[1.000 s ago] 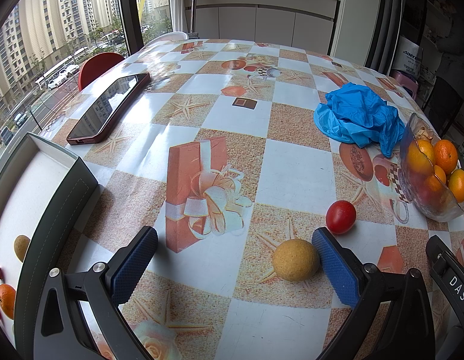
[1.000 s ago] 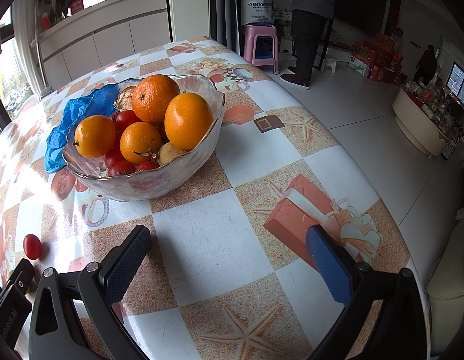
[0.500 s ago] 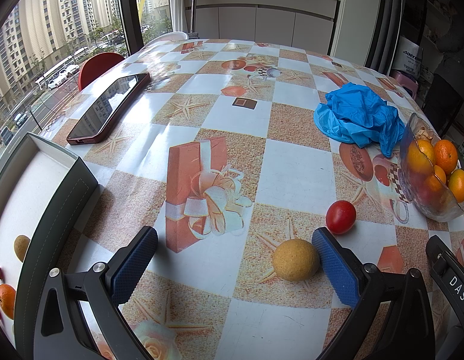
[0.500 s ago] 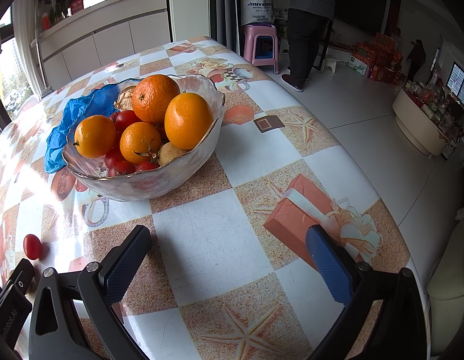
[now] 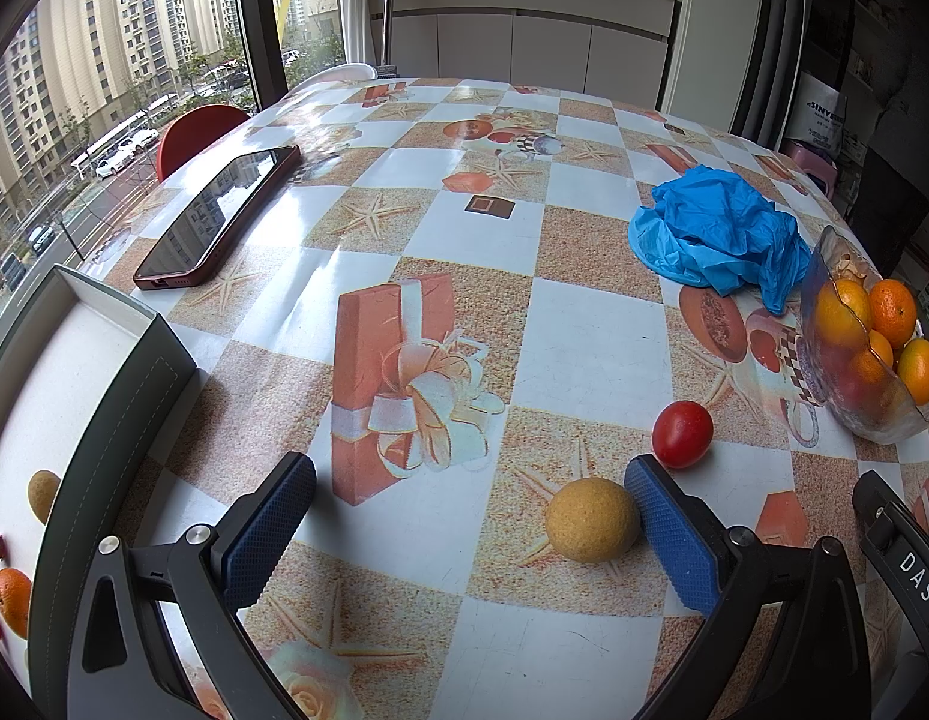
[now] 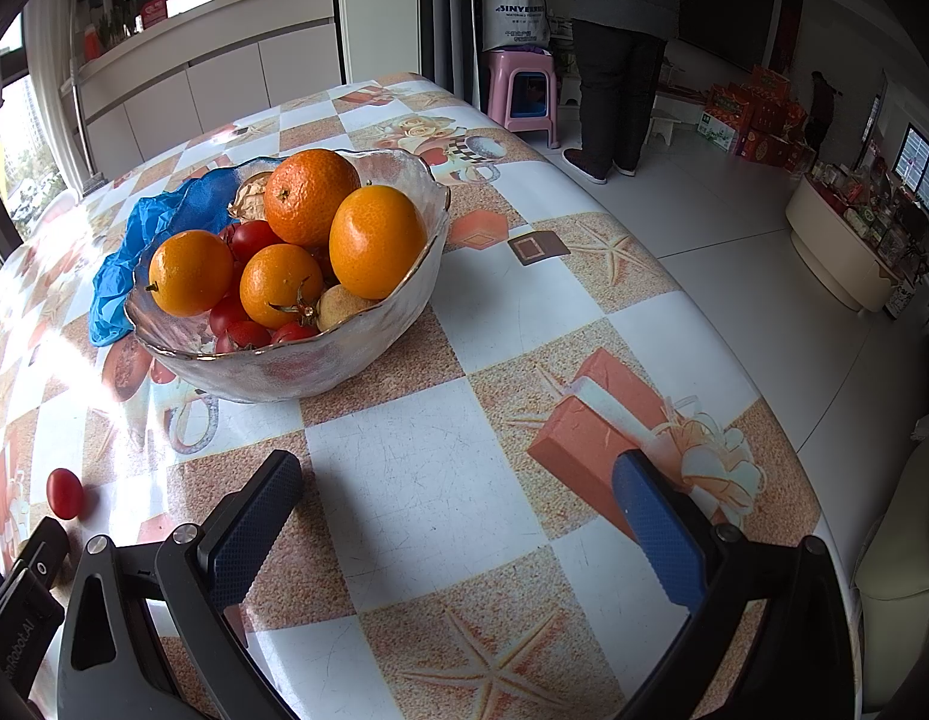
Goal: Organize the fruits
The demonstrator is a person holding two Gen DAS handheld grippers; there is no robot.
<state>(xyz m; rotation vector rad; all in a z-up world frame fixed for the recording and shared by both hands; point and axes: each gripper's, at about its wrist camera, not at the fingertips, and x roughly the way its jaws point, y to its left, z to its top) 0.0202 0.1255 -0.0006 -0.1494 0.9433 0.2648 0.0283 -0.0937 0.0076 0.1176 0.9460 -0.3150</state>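
A glass bowl holds several oranges, cherry tomatoes and a pale round fruit; it also shows at the right edge of the left wrist view. A yellow-brown round fruit lies on the table just inside my left gripper's right finger. A red tomato lies just beyond that finger and shows in the right wrist view. My left gripper is open and empty. My right gripper is open and empty, short of the bowl.
A white tray with a dark rim at the left holds a brown fruit, an orange and small red fruits. A phone and a crumpled blue bag lie on the table. A person stands beyond the table edge.
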